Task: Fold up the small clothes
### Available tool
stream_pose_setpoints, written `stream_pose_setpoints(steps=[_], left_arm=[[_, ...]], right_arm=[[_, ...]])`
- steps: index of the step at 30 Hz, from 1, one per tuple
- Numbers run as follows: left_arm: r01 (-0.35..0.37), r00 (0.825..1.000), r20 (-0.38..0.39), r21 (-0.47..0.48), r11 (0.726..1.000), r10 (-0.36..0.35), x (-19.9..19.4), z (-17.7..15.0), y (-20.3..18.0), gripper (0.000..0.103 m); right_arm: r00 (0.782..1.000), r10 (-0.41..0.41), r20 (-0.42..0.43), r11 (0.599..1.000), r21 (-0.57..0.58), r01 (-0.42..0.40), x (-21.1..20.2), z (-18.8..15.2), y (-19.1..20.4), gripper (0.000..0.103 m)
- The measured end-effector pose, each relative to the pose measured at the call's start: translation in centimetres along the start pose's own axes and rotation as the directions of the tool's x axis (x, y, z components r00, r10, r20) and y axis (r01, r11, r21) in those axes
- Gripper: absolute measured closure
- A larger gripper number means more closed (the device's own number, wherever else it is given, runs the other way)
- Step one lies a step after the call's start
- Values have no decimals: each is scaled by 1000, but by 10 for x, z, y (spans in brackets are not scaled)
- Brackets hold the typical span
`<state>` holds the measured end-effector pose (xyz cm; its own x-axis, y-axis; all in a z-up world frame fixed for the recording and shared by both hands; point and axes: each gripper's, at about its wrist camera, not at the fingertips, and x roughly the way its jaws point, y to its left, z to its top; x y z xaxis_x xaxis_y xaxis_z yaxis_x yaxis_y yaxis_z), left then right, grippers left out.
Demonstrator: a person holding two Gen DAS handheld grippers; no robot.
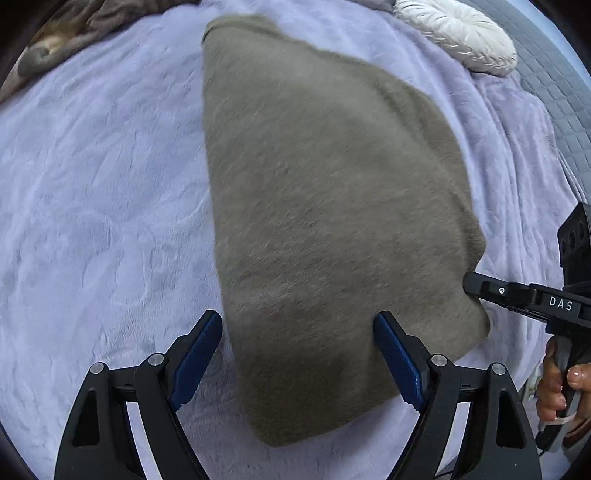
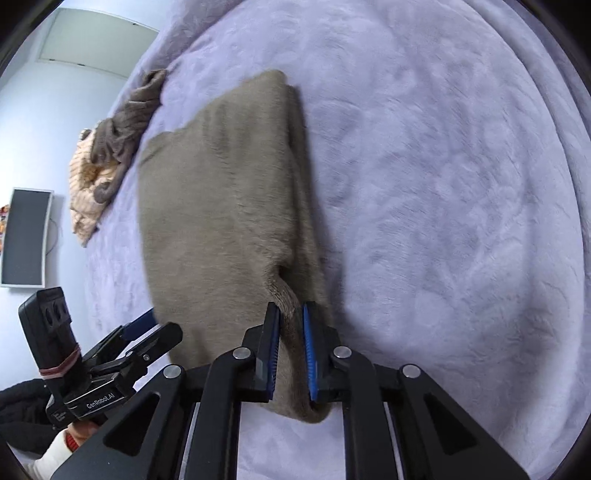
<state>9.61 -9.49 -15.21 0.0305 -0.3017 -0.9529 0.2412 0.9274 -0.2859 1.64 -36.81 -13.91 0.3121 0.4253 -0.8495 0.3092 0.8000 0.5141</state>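
A grey-brown fleece garment (image 1: 325, 206) lies folded on the lilac blanket (image 1: 99, 206); it also shows in the right wrist view (image 2: 218, 199). My left gripper (image 1: 299, 332) is open, its fingers apart over the garment's near left corner, holding nothing. My right gripper (image 2: 290, 314) is shut on a fold of the garment's near edge; its fingers (image 1: 480, 286) show at the garment's right side in the left wrist view. My left gripper (image 2: 147, 332) shows at the lower left in the right wrist view.
A white ruffled cushion (image 1: 458, 33) lies at the far right of the bed. A pile of brown and tan clothes (image 2: 107, 158) sits at the bed's far edge. A grey quilted cover (image 1: 554, 85) borders the blanket. A wall screen (image 2: 26, 236) hangs at left.
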Motion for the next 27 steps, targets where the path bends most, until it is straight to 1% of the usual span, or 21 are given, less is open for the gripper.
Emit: stream_pose_setpoints(steps=[1,2,3,6,9,13,15,18,23,26,27], left_arm=[[21,1000,-22,-41,999,-22,5,-4,9,18],[37,999,-24,-60,998,-38,6,-7,13,18],[39,999,-19,-64,997,-40,5,-9,15,18],[9,1000,-10,-58,998,-10,2,-13,11,18],[-21,1000,-14,-71,997,21,-3,-16,8,18],[-74,997,8,-67,995,74,-19,-16,5,18],[-87,996,15,-69,994,88,-26,-16,5,18],[-102,994,20,-91,991,104,-35,-20,7,18],[-109,993,22,-123,986,113,-41,-25,10,18],[-121,992,16,-118,986,124,-41,-28,6,18],[-125,992,15,-115,985,128,-41,-28,5,18]], right_arm=[[1000,-16,-10,1000,11,16,5,-2,-7,89],[999,-28,-18,999,18,28,10,-4,-14,89],[999,-33,-25,999,27,34,14,-6,-20,89],[1000,-16,-23,998,66,18,13,-13,-30,88],[999,-44,-25,997,61,45,10,-16,-29,83],[997,-69,-45,996,56,71,3,-17,-24,82],[995,-83,-54,996,38,85,-1,-18,-19,78],[993,-106,-58,994,24,108,-9,-17,-17,78],[993,-118,-10,993,13,118,-31,-14,-12,78],[994,-109,8,994,-6,109,-36,-6,-3,71],[994,-108,10,994,-14,108,-36,-4,-1,71]])
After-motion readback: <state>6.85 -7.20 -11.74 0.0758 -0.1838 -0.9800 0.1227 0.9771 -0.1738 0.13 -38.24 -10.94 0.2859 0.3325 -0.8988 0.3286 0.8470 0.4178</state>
